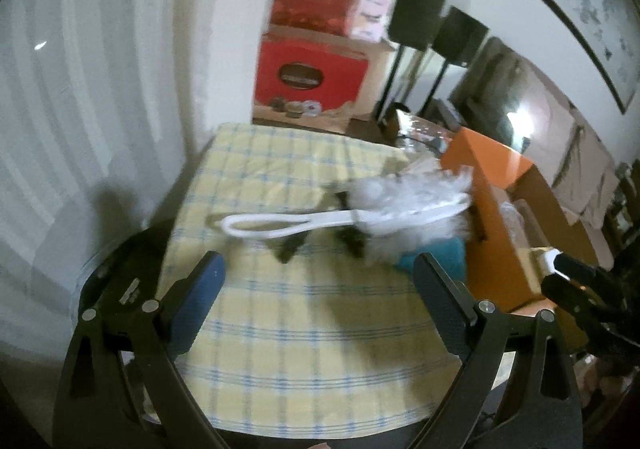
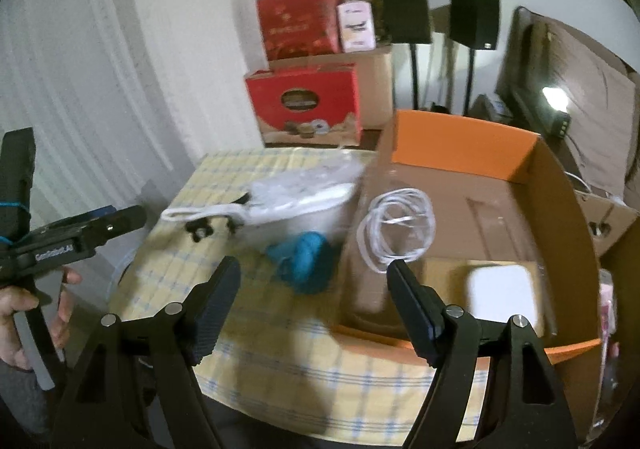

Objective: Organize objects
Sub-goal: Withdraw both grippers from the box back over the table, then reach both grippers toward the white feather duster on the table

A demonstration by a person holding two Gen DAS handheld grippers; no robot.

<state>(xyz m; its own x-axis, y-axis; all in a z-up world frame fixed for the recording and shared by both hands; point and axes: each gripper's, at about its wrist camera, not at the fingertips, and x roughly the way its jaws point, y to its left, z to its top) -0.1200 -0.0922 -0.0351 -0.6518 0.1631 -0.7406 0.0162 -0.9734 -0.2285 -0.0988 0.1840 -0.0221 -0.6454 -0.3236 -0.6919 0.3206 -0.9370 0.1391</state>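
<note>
Both grippers, left gripper (image 1: pixel 316 285) and right gripper (image 2: pixel 314 289), hover wide open and empty above the checked bench (image 1: pixel 300 349); the white duster (image 1: pixel 384 209) is best pinched at its looped handle, then lifted clear into the orange box (image 2: pixel 500 153).

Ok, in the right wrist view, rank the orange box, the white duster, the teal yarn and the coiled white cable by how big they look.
1. orange box
2. white duster
3. and 4. coiled white cable and teal yarn look about alike, so I won't rank them.
</note>
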